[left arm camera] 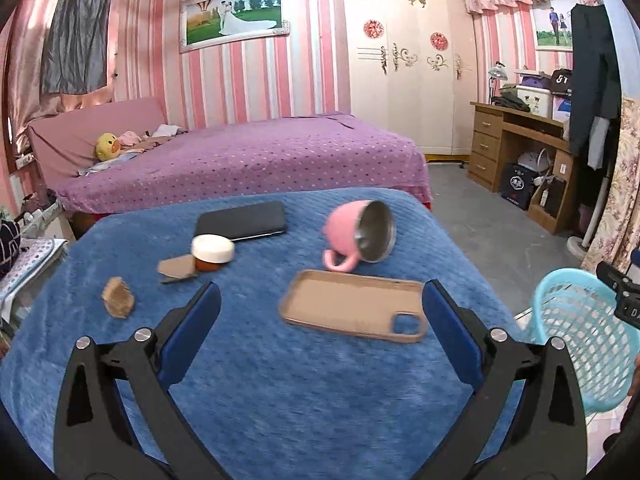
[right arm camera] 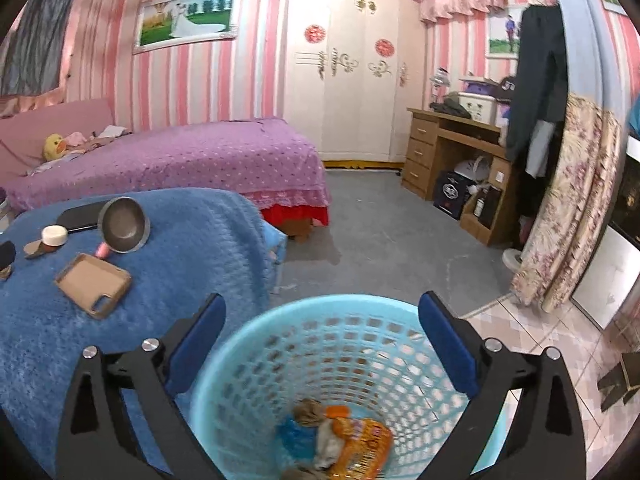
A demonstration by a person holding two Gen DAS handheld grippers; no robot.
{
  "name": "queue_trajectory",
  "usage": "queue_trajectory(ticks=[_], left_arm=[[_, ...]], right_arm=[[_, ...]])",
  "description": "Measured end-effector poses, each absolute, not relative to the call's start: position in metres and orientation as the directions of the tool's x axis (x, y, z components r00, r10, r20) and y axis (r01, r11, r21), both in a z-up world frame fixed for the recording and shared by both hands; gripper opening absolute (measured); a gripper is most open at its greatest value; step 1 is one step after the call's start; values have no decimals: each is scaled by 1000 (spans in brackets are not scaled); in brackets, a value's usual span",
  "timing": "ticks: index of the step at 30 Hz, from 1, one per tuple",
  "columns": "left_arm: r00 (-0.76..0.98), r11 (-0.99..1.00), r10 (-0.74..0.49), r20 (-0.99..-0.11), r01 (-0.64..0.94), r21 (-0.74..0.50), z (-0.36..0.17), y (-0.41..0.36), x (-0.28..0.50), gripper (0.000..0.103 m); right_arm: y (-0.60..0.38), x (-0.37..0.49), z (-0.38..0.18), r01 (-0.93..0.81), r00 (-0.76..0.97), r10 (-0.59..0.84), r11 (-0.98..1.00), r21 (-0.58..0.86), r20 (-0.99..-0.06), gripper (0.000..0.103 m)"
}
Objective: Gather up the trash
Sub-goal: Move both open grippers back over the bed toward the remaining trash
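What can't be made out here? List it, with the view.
- Basket contents: right wrist view, blurred; an orange wrapper shows, the rest is unclear.
- Basket: left wrist view, cut off by the right gripper.
- Small brown scrap: left wrist view, too blurred to identify.

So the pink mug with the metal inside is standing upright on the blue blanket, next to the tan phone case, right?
Not quite. The pink mug with the metal inside is tipped on its side, its mouth facing outward, as the left wrist view shows. It does lie on the blue blanket, next to the tan phone case.
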State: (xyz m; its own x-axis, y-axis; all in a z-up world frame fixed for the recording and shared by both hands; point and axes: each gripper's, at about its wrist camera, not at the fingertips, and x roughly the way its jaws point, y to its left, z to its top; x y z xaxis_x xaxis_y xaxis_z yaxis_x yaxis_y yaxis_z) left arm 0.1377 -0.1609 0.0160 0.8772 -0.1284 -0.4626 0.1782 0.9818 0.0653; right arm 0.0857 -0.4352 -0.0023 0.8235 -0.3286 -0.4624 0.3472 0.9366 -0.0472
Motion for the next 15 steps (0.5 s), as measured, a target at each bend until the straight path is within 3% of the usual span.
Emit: queue_trajectory(ticks=[8, 15], left_arm=[[850, 994, -97, -518, 112, -2, -4, -104, 158, 97], [857, 998, -58, -512, 50, -30, -8, -67, 166, 97]], right_arm=[[-383, 107, -3, 261, 848, -251, 964, -43, -467, 96], [-351, 125, -11, 219, 847, -206, 975, -32, -490, 96]])
